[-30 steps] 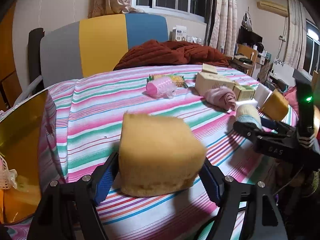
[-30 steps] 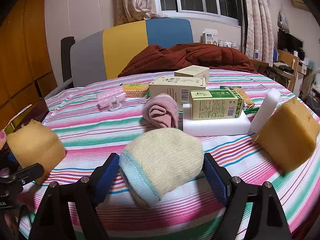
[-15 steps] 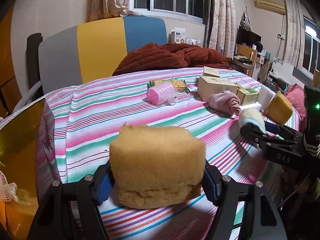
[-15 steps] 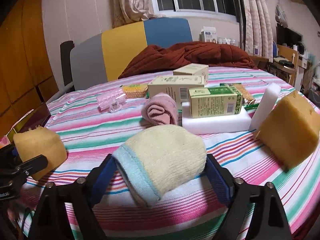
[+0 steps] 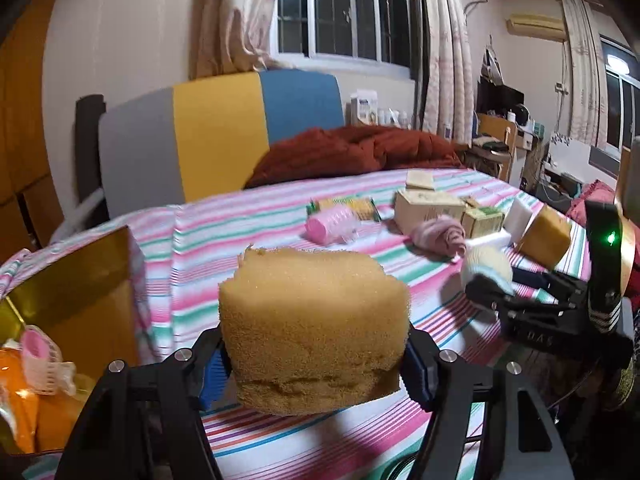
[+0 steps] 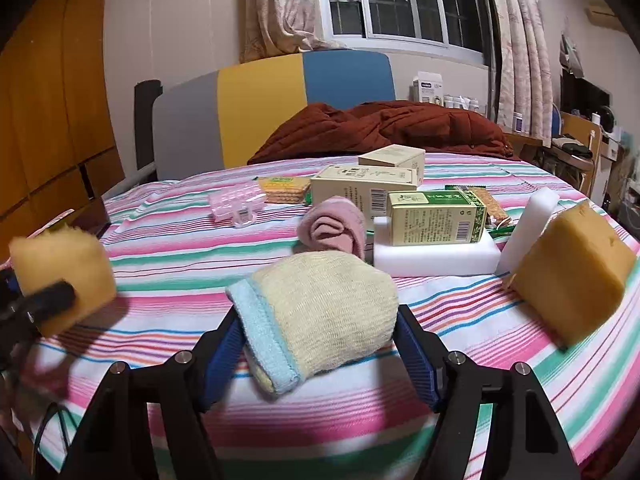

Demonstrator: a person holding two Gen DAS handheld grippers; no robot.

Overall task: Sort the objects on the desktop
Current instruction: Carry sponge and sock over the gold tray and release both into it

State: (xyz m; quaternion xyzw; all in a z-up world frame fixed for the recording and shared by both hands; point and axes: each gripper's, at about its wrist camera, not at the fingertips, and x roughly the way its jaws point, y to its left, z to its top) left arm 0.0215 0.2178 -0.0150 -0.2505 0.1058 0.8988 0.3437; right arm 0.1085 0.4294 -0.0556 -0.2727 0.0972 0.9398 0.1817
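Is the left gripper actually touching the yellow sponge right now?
Touching. In the left wrist view the left gripper has just been closing, and its blue pads press both sides of the yellow sponge.

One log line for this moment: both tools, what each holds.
left tool: shut on sponge, lifted | right tool: shut on rolled yellow sock, on striped cloth | jaws just closing

Dark barred window (image 6: pixel 404 0), patterned curtains (image 6: pixel 280 4) – grey-yellow-blue headboard (image 6: pixel 272 108), wood-panel wall (image 6: pixel 48 100) left – desk (image 6: pixel 576 144) right.
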